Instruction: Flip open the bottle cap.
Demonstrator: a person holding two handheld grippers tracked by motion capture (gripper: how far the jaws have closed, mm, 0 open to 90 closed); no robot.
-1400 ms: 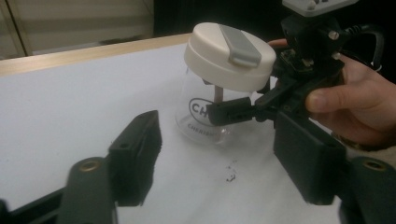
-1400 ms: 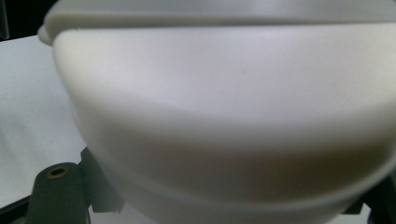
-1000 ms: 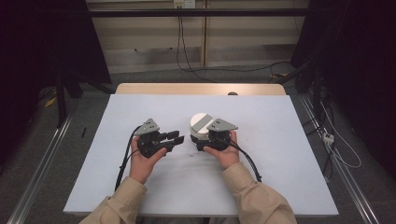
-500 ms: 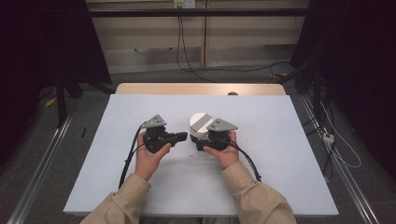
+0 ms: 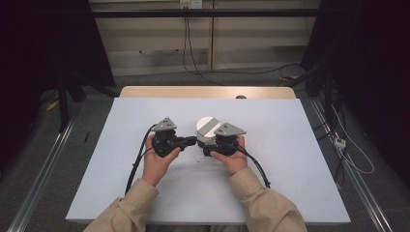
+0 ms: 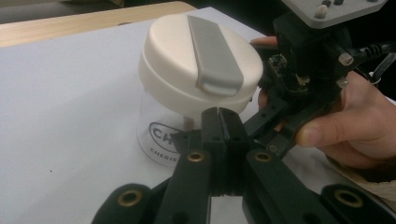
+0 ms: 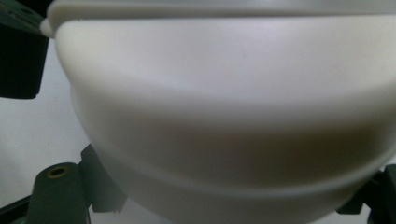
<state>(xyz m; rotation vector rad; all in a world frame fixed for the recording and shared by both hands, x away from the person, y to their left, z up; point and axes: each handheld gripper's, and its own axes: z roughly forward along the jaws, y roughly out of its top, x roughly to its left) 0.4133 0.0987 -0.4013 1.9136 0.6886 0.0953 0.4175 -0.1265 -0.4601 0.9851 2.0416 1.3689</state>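
Observation:
A clear glass jar (image 6: 156, 137) with printed lettering stands mid-table under a cream lid (image 5: 209, 126) crossed by a grey bar (image 6: 215, 51). My right gripper (image 5: 207, 147) reaches in from the right and is shut on the jar's glass body; its fingers (image 7: 56, 186) flank the jar (image 7: 224, 116) just under the lid. My left gripper (image 6: 219, 114) comes in from the left, shut with its jaws pressed together and nothing visible between them. Its tips sit just below the lid's rim, next to the glass. From above, the left gripper (image 5: 192, 141) points right at the jar.
A white sheet (image 5: 290, 145) covers the table, with a strip of bare wood (image 5: 145, 92) along the far edge and a small dark object (image 5: 240, 96) there. Cables trail from both grippers towards the person's sleeves and across the floor behind.
The left gripper's jaws have closed and the hand has shifted slightly right and away, towards the jar. The right gripper and the jar have stayed put.

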